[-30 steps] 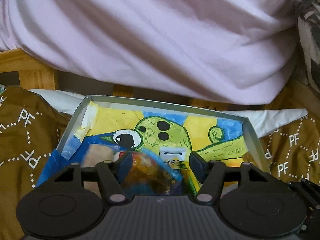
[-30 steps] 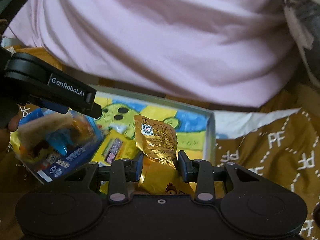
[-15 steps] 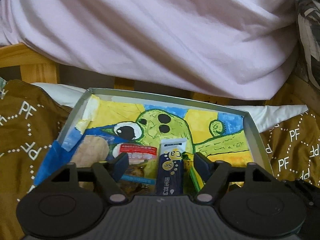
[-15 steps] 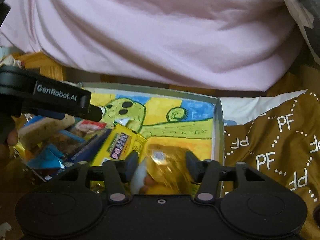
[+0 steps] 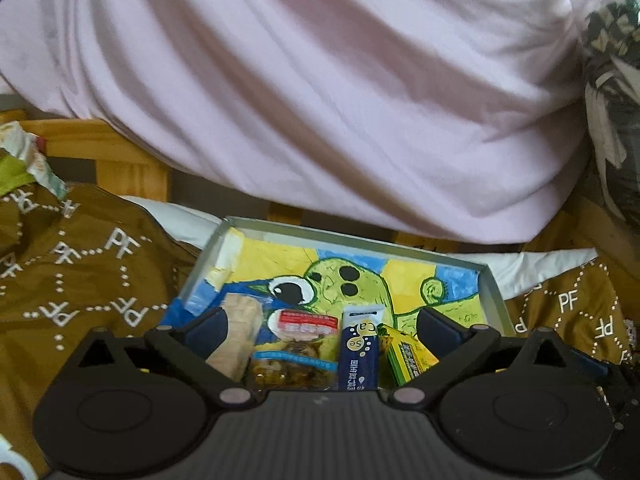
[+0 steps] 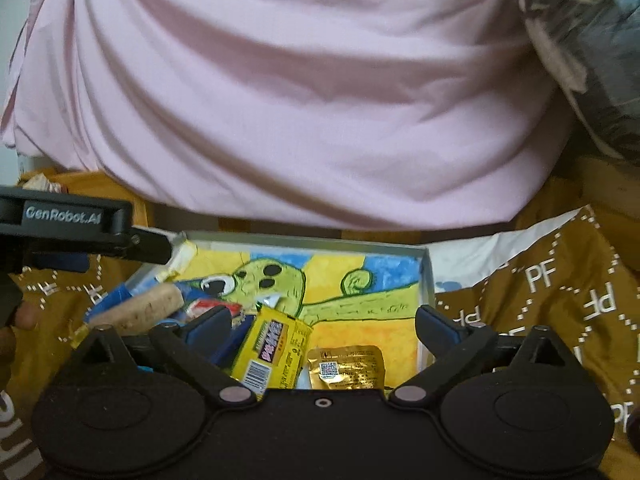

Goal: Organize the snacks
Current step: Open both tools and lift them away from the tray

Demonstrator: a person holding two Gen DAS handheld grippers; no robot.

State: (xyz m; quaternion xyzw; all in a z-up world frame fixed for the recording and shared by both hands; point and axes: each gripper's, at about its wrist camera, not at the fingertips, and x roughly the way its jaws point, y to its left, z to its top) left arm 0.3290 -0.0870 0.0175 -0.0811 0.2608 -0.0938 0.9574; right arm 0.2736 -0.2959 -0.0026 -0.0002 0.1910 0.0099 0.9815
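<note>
Gold snack pouch (image 6: 346, 366) lies flat, long axis sideways.

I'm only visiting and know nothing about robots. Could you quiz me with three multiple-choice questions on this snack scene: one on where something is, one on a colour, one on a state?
1. Where does the gold foil packet lie?
A. inside the tray
B. on the brown cloth
C. in a gripper

2. What colour is the cartoon creature painted on the tray floor?
A. red
B. green
C. purple

3. How is the right gripper set?
A. shut on a packet
B. open, holding nothing
C. out of view

Answers: 1 A, it rests on the tray floor near the right wall. 2 B, its body is green. 3 B, its fingers stand wide apart above the snacks.
</note>
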